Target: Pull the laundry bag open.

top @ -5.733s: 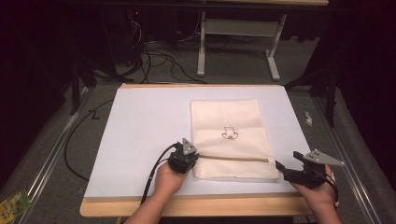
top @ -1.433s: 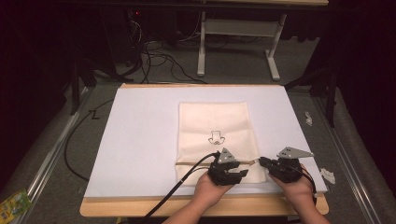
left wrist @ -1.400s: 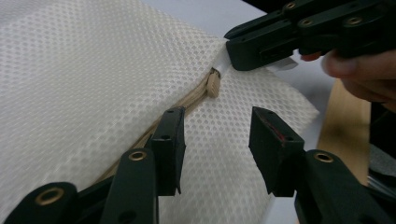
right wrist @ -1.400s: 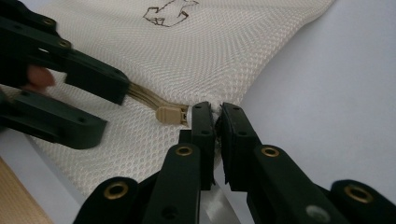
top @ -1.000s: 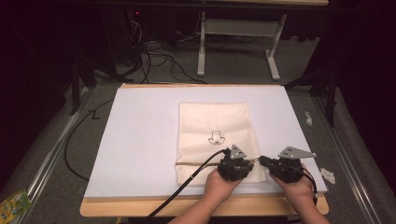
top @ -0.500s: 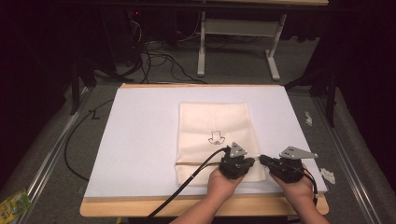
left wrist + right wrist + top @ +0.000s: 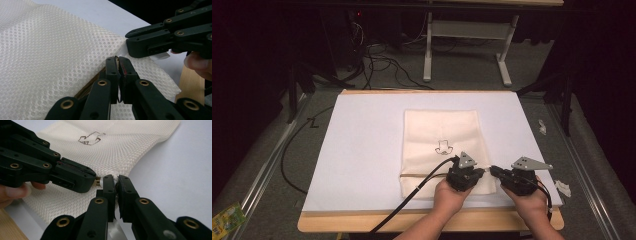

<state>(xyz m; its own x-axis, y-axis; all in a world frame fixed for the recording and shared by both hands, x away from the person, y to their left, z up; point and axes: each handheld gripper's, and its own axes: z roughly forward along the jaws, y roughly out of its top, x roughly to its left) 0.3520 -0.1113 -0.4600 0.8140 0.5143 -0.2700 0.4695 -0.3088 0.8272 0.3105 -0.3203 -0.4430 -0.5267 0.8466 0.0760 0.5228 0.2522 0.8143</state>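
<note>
Lying flat on the white-covered desk (image 7: 362, 150), a cream mesh bag (image 7: 439, 130) stretches away from both tongs, its small dark drawn mark (image 7: 443, 146) just beyond them. The left tongs (image 7: 482, 171) and the right tongs (image 7: 493, 170) meet nearly tip to tip at the bag's near right edge, each held in one hand, the left hand (image 7: 451, 192) and right hand (image 7: 531, 202) coming up from the desk's wooden near edge (image 7: 362, 222).

In the left gripper view, the left tongs (image 7: 118, 60) are pressed together, jaws almost closed on a thin brownish strip (image 7: 86, 88) that runs along the mesh (image 7: 55, 50); a slip of it shows between the tips. The right tongs cross the upper right of that view, touching the bag's edge.

In the right gripper view, the right tongs (image 7: 115, 180) are likewise squeezed nearly together, with a bit of white material caught between the tips at the bag's edge (image 7: 117, 167). The left tongs (image 7: 93, 173) reach in from the left, their tip just beside the right pair, a small brass-coloured piece (image 7: 98, 180) showing between the two. A black cable (image 7: 412, 197) trails from the left tongs back toward the near edge of the desk.
</note>
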